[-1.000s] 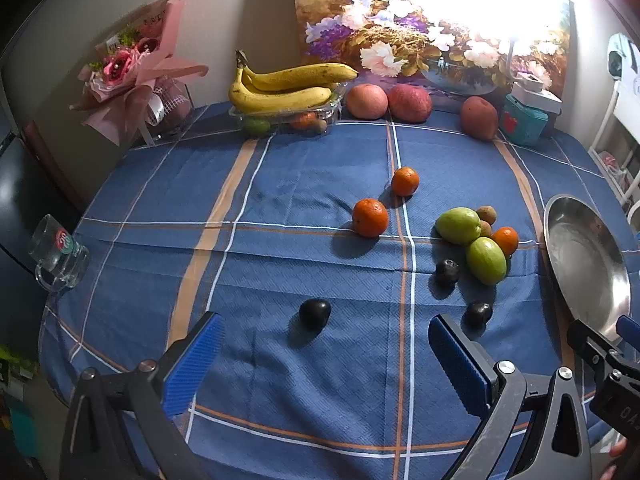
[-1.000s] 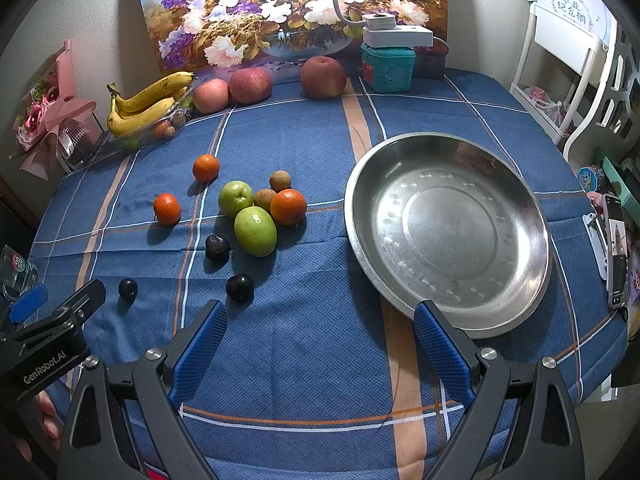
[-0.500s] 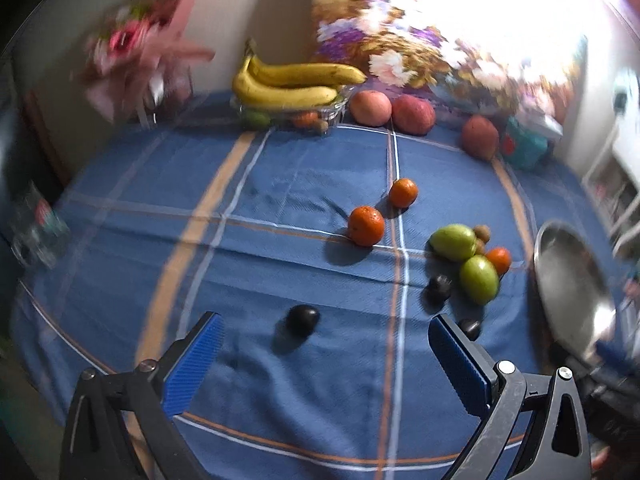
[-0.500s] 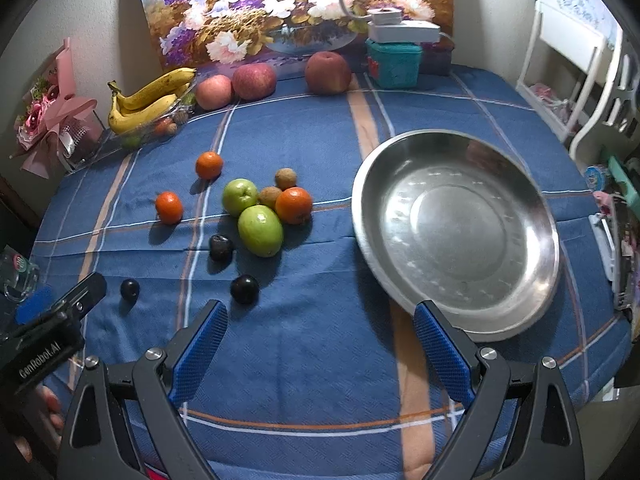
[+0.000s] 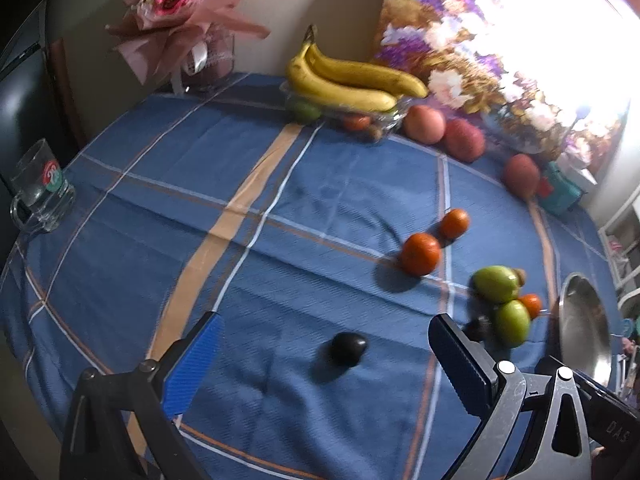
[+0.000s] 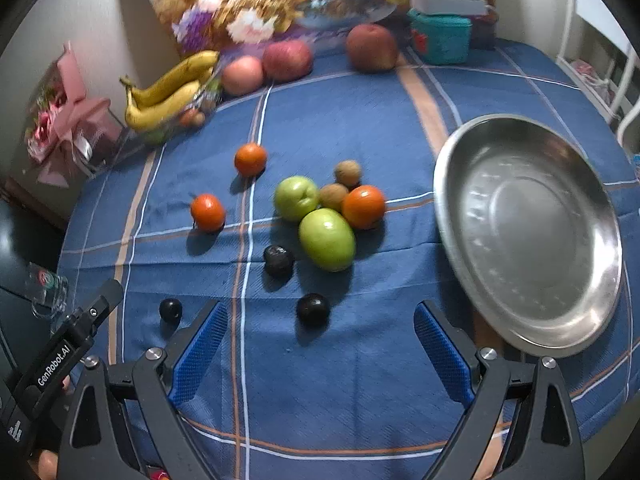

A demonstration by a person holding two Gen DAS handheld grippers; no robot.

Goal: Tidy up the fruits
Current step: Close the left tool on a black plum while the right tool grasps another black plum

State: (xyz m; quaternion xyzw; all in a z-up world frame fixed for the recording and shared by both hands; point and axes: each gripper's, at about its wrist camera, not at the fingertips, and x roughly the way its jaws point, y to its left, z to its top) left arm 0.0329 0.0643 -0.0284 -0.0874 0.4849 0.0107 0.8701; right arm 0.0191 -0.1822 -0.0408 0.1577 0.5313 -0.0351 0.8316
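Loose fruit lies on the blue plaid tablecloth [image 6: 360, 120]. My left gripper [image 5: 326, 354] is open, with a dark plum [image 5: 349, 349] on the cloth between its fingers, just ahead. My right gripper [image 6: 320, 340] is open, with another dark plum [image 6: 313, 309] just ahead of it. A third plum [image 6: 278, 260], two green fruits [image 6: 327, 239] [image 6: 296, 197], three oranges [image 6: 363, 206] [image 6: 207, 212] [image 6: 250, 159] and two brown kiwis [image 6: 347, 173] lie further on. The empty steel bowl [image 6: 528, 232] sits at the right.
Bananas [image 5: 344, 80] on a clear tray and three red apples [image 5: 424, 124] line the back by a flower painting. A teal box [image 6: 440, 38], a pink bouquet [image 5: 188, 12] and a glass mug [image 5: 38, 188] at the left edge stand around.
My left gripper has swung left and moved closer to the nearest dark plum. My right gripper has moved forward and left toward the fruit cluster. Both stay open.
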